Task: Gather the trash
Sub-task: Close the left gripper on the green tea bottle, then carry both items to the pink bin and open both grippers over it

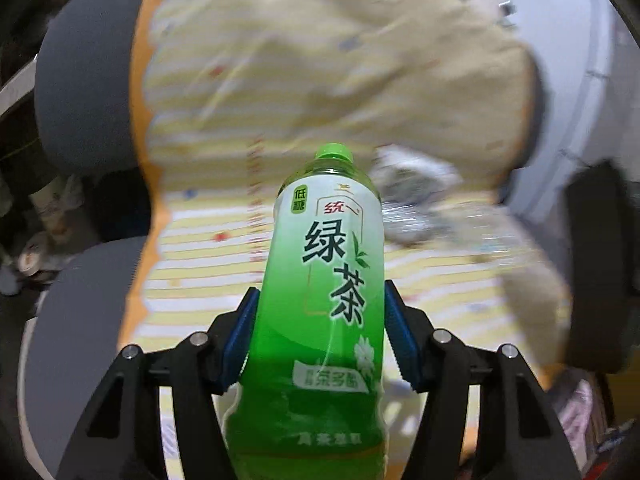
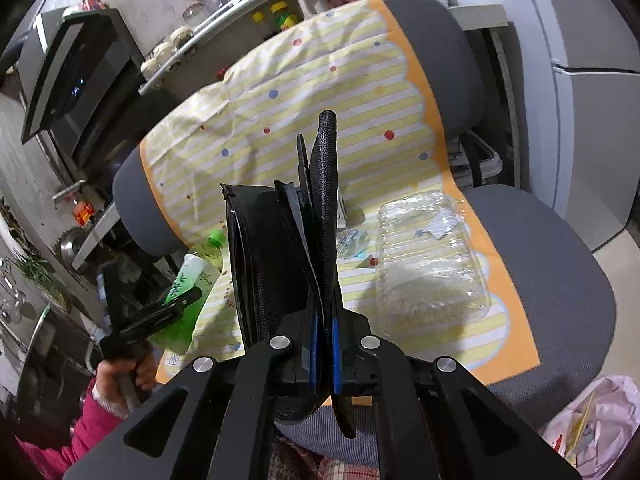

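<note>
The green tea bottle [image 1: 320, 300] is smooth plastic with a glossy green-to-white label in dark characters and a ribbed green cap at twelve o'clock. The left gripper [image 1: 320, 312] holds it, blue ridged jaws pinching its sides above the striped, dotted cloth [image 1: 208, 248] on a grey padded chair [image 2: 552, 264]. The right gripper [image 2: 324, 344] has jaws pressed together on a black bag [image 2: 276, 248] with woven straps. A crinkled clear plastic tray [image 2: 428, 260] lies at three o'clock.
</note>
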`<state>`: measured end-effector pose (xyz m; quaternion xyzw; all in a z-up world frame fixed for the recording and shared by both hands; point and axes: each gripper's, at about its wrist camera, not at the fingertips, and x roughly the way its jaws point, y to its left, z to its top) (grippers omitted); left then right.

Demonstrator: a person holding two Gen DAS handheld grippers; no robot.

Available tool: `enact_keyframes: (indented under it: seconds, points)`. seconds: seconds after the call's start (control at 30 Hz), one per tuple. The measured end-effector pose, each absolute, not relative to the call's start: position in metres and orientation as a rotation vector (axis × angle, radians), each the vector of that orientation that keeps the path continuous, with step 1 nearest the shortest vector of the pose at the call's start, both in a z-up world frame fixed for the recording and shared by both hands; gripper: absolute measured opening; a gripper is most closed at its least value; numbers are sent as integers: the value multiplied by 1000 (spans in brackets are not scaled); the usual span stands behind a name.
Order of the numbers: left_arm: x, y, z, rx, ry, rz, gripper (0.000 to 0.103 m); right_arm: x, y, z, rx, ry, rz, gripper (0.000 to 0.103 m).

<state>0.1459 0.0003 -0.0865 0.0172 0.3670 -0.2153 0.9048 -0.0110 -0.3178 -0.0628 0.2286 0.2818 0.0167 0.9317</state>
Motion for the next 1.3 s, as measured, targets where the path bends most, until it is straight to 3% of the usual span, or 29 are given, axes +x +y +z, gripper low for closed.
enact_keyframes:
  seconds: [0.33,0.8,1.03,1.13,1.2,1.23,1.3]
  points:
    - [29,-109,-44,29,602,-635,60,-98,-353,-58,478,489,-124,6]
    - [-76,-219,-64,129,589,-964,60,-248,-420,-93,572,465,-498,6]
    - [-97,-255,-72,183,591,-1023,60,-279,-460,-127,640,502,-634,6]
    - [-96,-263,-76,195,606,-1025,60,-280,-471,-142,662,511,-671,12]
    - [-95,-266,-80,201,621,-1022,60,-278,-479,-154,673,530,-709,26]
    - [-95,-268,-81,204,625,-1021,60,-278,-482,-159,688,536,-716,42]
    - [-95,-270,-83,213,631,-1018,60,-280,-486,-167,716,547,-720,44]
